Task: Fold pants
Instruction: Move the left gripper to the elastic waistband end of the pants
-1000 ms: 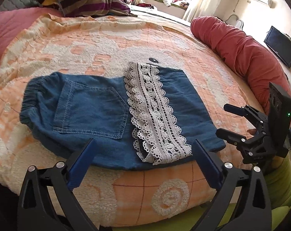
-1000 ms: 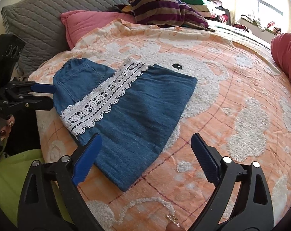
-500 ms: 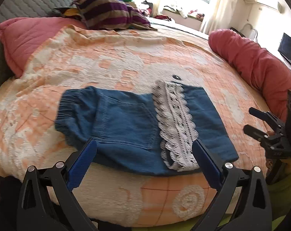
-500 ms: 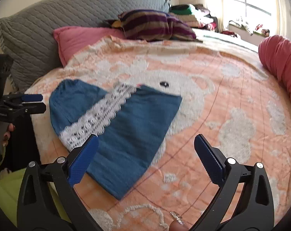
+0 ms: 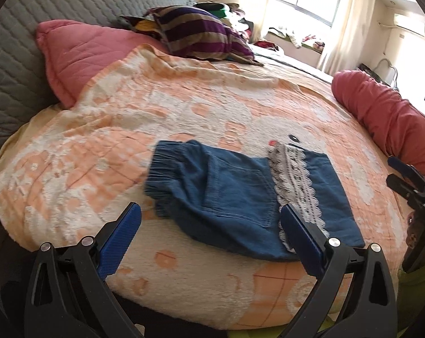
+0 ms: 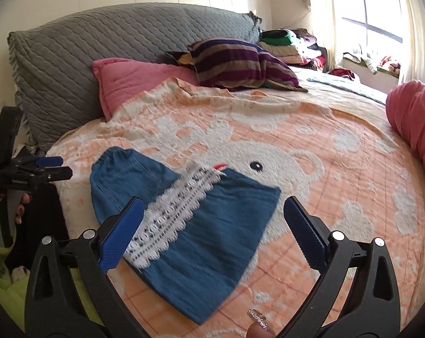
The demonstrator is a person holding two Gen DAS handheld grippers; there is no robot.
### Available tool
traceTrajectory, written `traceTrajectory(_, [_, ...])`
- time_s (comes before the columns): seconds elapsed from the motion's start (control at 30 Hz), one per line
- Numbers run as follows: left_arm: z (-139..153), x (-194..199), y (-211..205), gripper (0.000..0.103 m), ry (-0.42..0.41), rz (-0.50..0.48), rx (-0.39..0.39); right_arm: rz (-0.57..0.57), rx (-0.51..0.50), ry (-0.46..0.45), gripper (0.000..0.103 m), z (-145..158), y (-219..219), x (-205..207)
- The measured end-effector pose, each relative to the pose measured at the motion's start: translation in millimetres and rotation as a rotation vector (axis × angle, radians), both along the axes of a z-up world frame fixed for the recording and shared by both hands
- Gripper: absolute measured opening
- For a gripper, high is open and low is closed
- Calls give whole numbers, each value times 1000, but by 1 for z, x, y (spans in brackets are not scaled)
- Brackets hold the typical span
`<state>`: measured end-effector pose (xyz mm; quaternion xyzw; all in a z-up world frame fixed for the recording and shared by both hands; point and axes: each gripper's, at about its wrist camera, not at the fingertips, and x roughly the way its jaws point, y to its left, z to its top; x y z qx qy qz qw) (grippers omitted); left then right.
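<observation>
The blue denim pants (image 5: 235,197) lie folded flat on the orange and white bed blanket (image 5: 128,129), with a white lace strip (image 5: 294,183) across them. They also show in the right wrist view (image 6: 212,222), with the lace strip (image 6: 176,217). My left gripper (image 5: 209,233) is open and empty, held back above the bed's near edge; it also shows in the right wrist view (image 6: 53,167). My right gripper (image 6: 212,225) is open and empty, held above the pants' leg end; it also shows in the left wrist view (image 5: 401,173).
A grey quilted headboard cushion (image 6: 114,45), a pink pillow (image 6: 139,79) and a striped pillow (image 6: 235,64) sit at the bed's head. A red bolster (image 5: 387,118) lies along the right side. Piled clothes (image 6: 291,45) sit by the window.
Both grippers have pulled back and up from the pants, so the pants look smaller and farther. The pants lie unchanged. Both grippers stay open.
</observation>
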<state>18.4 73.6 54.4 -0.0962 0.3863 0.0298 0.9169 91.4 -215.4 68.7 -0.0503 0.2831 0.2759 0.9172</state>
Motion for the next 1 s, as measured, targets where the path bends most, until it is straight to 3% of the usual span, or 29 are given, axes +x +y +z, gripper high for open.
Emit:
traceTrajectory(0.47, [-18,-20,52,99,47,128,-30,202,-40,32,94,14,78,19])
traceTrajectory(1.0, [-60,-1,37,99,146,57,-117,445,-163,149,94,0,181,70])
